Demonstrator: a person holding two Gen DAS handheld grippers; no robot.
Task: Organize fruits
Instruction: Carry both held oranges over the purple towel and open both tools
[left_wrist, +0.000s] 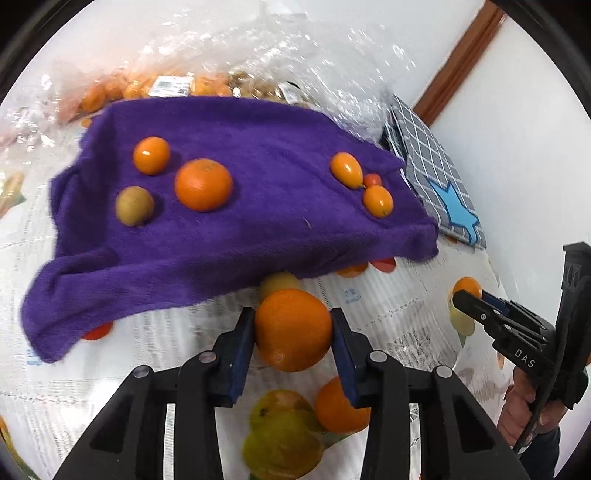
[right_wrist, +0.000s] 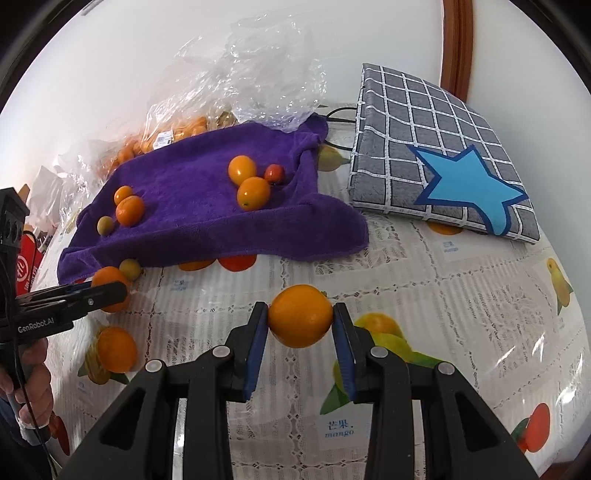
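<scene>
My left gripper (left_wrist: 293, 332) is shut on a large orange (left_wrist: 293, 329) just in front of the purple towel (left_wrist: 229, 229). My right gripper (right_wrist: 300, 321) is shut on a smaller orange (right_wrist: 300, 316) above the fruit-print tablecloth (right_wrist: 424, 266). On the towel's left lie an orange (left_wrist: 203, 184), a small orange fruit (left_wrist: 151, 155) and a greenish-brown fruit (left_wrist: 134, 205). On its right lie two oval orange fruits (left_wrist: 346, 169) and a small red fruit (left_wrist: 372, 180). A yellowish fruit (right_wrist: 130, 268) lies at the towel's front edge.
Clear plastic bags (right_wrist: 258, 85) with more oranges (left_wrist: 99, 98) sit behind the towel by the wall. A grey checked cushion (right_wrist: 443, 147) with a blue star lies at the right. The tablecloth carries printed fruit pictures (right_wrist: 114, 349). A red package (right_wrist: 27, 266) is at the far left.
</scene>
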